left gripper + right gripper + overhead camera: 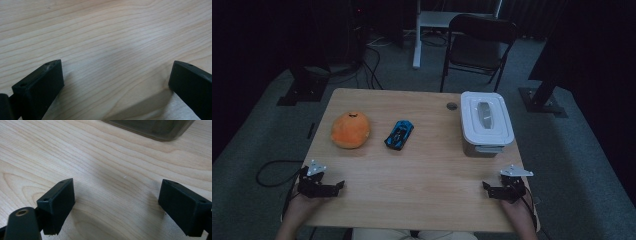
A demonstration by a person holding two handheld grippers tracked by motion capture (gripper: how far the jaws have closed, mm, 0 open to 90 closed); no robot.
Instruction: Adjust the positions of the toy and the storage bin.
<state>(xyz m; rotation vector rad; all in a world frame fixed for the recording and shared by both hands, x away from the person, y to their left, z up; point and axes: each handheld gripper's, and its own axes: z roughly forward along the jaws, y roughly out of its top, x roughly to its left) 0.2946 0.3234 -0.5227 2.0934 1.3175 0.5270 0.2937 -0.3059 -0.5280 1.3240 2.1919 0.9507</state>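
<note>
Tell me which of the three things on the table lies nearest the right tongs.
The white lidded box, just beyond the right tongs; the blue toy car and orange plush lie farther left.

A light wooden table (422,170) stands on grey carpet (577,165) — a black folding chair (477,45) behind it at one o'clock, black stand feet at ten (304,90) and two o'clock (542,100), and a black cable (272,172) looped at eight.

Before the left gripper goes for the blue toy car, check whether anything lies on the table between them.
Nothing visible does. The left gripper rests open near the table's front edge, and only bare wood lies between it and the blue toy car. The orange plush sits left of that line.
</note>
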